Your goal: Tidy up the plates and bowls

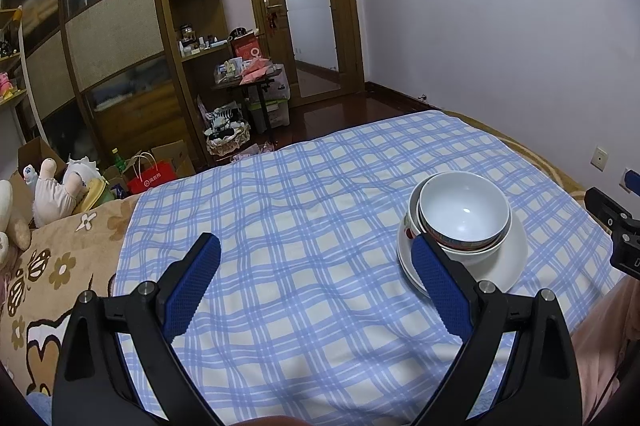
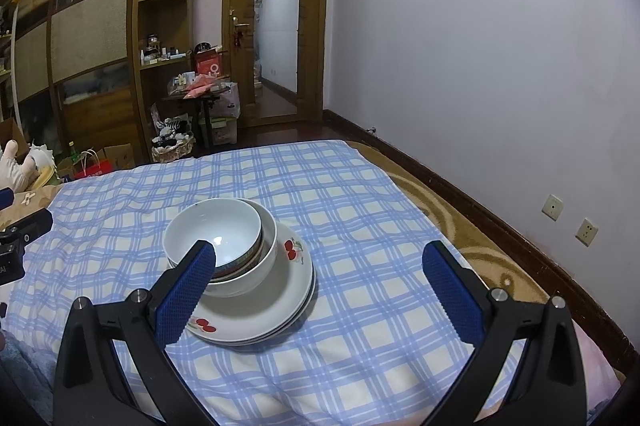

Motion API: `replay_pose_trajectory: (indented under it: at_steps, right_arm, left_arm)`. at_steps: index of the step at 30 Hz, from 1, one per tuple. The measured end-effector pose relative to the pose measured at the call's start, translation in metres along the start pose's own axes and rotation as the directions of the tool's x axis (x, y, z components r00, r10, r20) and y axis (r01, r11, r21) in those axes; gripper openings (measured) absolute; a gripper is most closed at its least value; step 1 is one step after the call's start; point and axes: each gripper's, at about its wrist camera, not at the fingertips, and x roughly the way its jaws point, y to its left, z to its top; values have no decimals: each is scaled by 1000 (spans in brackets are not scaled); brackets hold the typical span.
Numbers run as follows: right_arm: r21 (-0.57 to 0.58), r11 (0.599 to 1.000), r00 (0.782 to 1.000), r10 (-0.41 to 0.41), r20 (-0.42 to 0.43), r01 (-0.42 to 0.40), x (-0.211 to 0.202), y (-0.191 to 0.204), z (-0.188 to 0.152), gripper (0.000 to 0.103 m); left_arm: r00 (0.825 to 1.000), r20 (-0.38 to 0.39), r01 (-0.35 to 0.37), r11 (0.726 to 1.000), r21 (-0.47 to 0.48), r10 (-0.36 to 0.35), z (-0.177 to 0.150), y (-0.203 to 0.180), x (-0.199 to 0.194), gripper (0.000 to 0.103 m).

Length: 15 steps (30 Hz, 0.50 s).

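Bowls [image 2: 224, 246]: two nested, atop stacked plates [image 2: 276, 314] on checked cloth [image 2: 360, 226]. Left tongs [image 1: 316, 254], right tongs [image 2: 320, 262]: spread wide, empty, near stack.

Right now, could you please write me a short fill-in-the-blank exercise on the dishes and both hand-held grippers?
1. The bowls sit nested on top of the ____.
2. The plates bear a red ____ pattern.
3. Both the left hand-held gripper and the right hand-held gripper are ____.
4. The stack rests on a blue-and-white ____ cloth.

Missing words: plates; cherry; open; checked
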Motion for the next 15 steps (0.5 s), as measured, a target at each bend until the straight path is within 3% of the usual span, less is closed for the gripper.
replay_pose_trajectory:
  at_steps: [15]
  right_arm:
    - [1, 1000, 1000, 4, -1, -4, 0, 0, 0, 103]
  left_arm:
    - [1000, 3, 11, 1000, 11, -11, 4, -2, -3, 95]
